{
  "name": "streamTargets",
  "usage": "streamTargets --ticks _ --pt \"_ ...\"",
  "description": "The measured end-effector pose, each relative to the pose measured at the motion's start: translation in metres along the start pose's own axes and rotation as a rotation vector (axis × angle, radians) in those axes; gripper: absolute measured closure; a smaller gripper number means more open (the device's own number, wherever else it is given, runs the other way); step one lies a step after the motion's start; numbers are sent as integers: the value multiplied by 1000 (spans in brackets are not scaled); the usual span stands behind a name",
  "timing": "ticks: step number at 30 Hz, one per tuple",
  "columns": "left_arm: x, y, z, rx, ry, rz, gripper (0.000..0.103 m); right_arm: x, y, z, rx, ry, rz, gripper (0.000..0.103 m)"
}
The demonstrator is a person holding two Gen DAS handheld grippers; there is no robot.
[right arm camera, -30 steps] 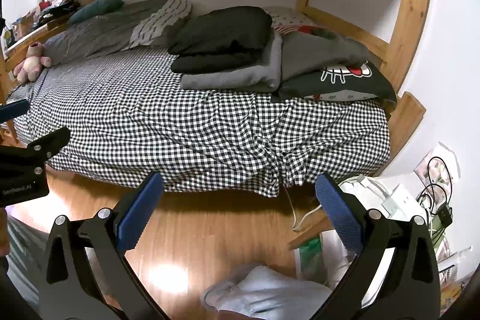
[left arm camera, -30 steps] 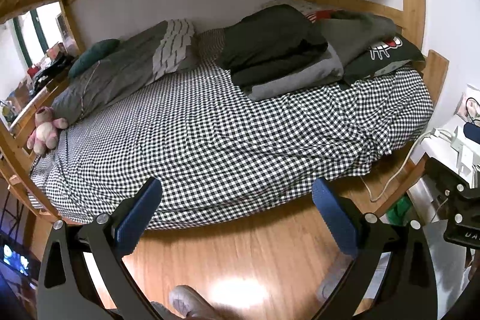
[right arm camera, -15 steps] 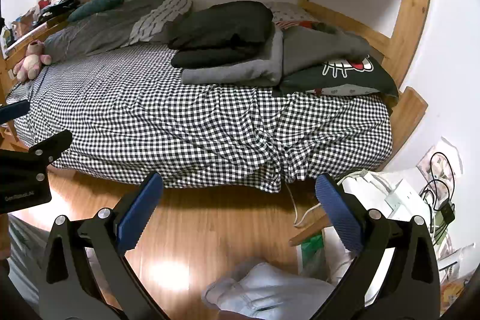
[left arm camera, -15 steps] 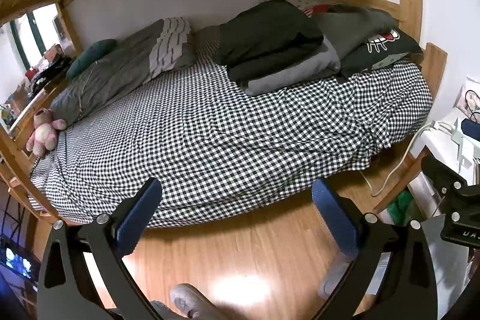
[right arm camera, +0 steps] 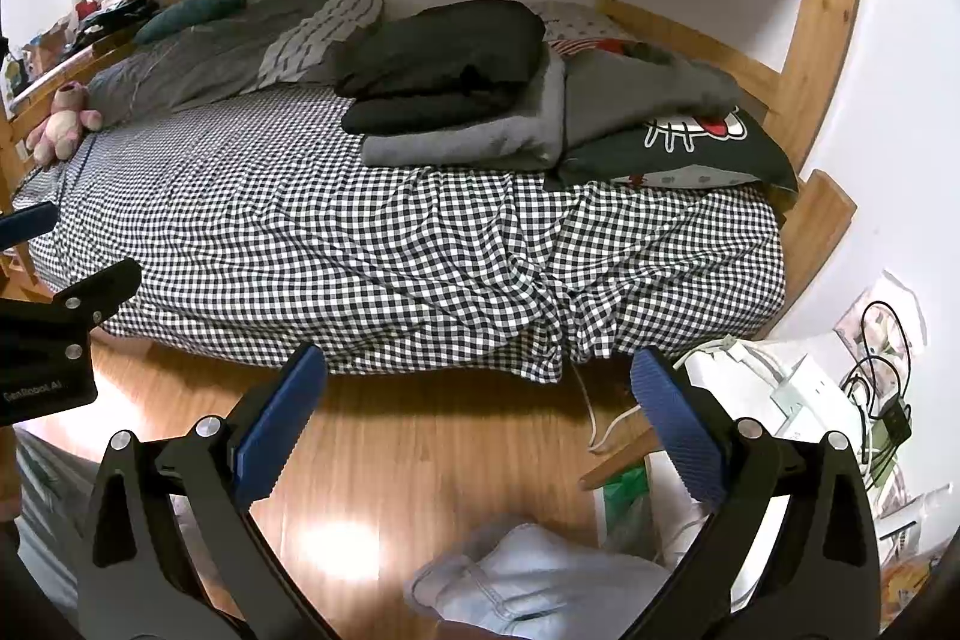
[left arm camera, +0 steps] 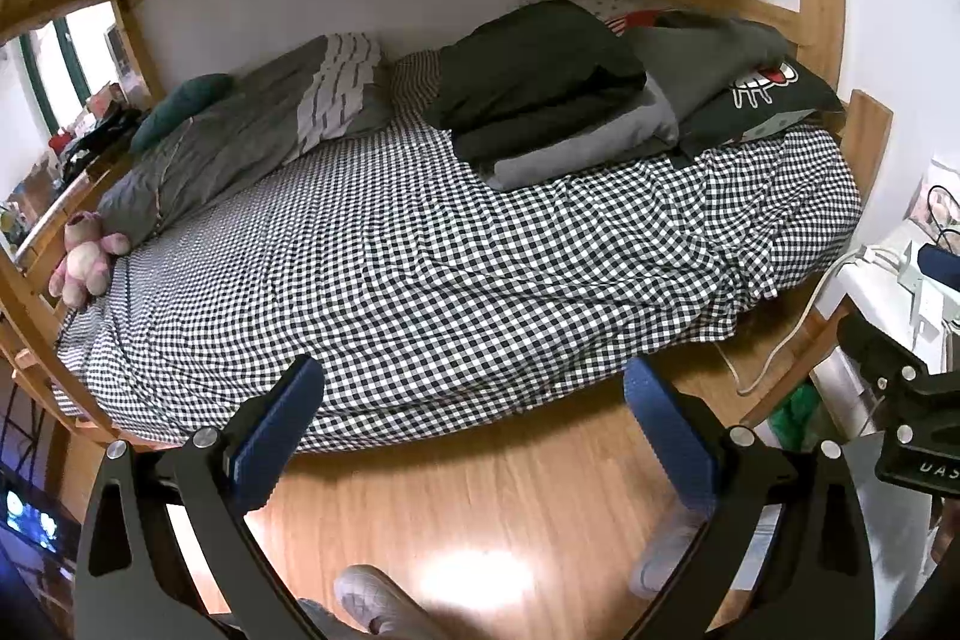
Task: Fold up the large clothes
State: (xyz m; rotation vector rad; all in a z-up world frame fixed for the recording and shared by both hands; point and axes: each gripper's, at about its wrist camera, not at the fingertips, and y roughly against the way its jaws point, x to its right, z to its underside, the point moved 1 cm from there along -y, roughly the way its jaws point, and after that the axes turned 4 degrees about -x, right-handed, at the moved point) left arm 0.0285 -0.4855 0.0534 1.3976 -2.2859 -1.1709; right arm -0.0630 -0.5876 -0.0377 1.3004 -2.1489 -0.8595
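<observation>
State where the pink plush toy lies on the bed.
In both wrist views the pink plush toy sits at the far left edge of the checked bed, beside the grey duvet.

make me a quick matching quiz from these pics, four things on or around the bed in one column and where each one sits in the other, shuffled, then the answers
Things:
1. pink plush toy
2. folded dark garment
3. teal pillow
4. light grey garment

Places:
A. on the wooden floor, near the camera
B. top of the folded stack on the bed
C. at the bed's left edge, beside the grey duvet
D. far left end of the bed, on the grey duvet

Pairs: 1-C, 2-B, 3-D, 4-A
</observation>
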Motion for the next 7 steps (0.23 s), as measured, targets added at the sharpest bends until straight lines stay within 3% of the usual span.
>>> streamTargets --ticks 7 --pt "0 2 0 3 5 7 4 -2 1 1 1 -2 -2 3"
